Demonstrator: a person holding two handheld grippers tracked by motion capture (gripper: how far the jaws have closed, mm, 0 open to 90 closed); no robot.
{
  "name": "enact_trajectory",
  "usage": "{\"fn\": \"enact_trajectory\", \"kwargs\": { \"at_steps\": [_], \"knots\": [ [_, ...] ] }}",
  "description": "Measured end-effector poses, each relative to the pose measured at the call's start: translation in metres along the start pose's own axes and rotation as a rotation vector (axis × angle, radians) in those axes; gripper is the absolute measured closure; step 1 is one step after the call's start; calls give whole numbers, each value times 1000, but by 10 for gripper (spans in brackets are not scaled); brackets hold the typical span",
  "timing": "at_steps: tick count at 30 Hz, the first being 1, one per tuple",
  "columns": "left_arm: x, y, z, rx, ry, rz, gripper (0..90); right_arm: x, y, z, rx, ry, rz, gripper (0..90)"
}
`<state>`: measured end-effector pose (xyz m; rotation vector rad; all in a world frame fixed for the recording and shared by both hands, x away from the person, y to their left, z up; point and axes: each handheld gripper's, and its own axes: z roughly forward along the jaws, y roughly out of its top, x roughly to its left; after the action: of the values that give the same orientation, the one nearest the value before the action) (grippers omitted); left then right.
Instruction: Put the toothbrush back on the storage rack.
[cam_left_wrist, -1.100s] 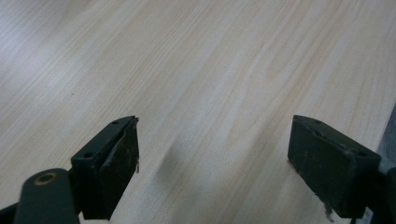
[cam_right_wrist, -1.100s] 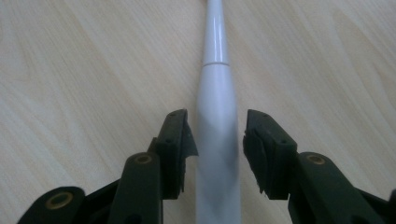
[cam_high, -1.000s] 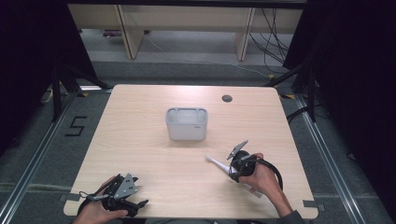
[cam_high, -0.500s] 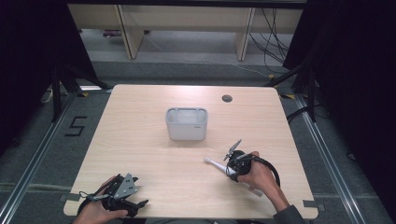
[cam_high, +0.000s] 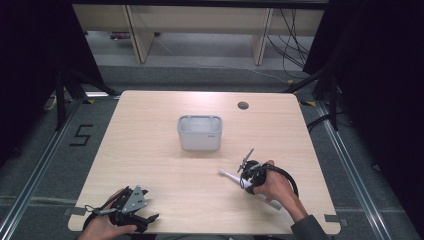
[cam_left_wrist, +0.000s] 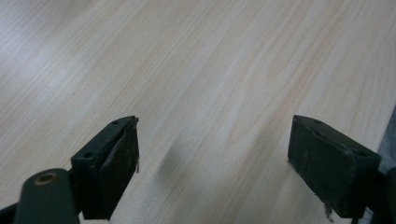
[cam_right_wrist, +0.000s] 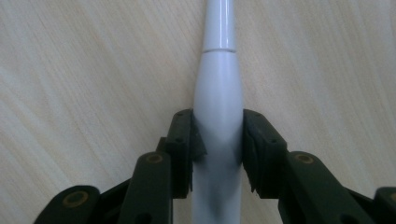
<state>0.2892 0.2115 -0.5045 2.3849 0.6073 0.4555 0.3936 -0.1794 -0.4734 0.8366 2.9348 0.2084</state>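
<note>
A white toothbrush-like wand (cam_high: 226, 174) lies on the wooden table (cam_high: 150, 150) at the front right, its thin end pointing left. My right gripper (cam_high: 248, 178) is shut on its thicker body. In the right gripper view both pads press on the white wand (cam_right_wrist: 218, 70), which runs straight up out of the gripper (cam_right_wrist: 218, 135). At the front left corner my left gripper (cam_high: 142, 212) rests in the person's hand. Its jaws (cam_left_wrist: 215, 154) stand wide open over bare wood, with nothing between them.
A light grey open bin (cam_high: 200, 140) stands in the middle of the table, beyond both grippers. A round cable hole (cam_high: 243, 105) sits near the far edge. Shelving and cables lie on the floor past the table.
The right hand and gripper have shifted a little over the wand, and the wand's tip has crept slightly left. The left gripper has stayed in place.
</note>
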Motion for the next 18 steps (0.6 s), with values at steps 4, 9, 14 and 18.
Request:
{"fn": "enact_trajectory", "kwargs": {
  "at_steps": [4, 9, 14, 18],
  "knots": [
    [1, 0, 0, 3, 1, 17, 163, 1, 3, 0, 31, 7, 1, 662],
    [1, 0, -1, 3, 4, 22, 163, 0, 5, 1, 47, 1, -19, 662],
    [0, 0, 0, 1, -1, 15, 162, 0, 7, 2, 62, 20, -34, 663],
    [0, 1, -1, -2, -1, 12, 163, -2, 9, 3, 87, 6, -44, 664]
  ]
}}
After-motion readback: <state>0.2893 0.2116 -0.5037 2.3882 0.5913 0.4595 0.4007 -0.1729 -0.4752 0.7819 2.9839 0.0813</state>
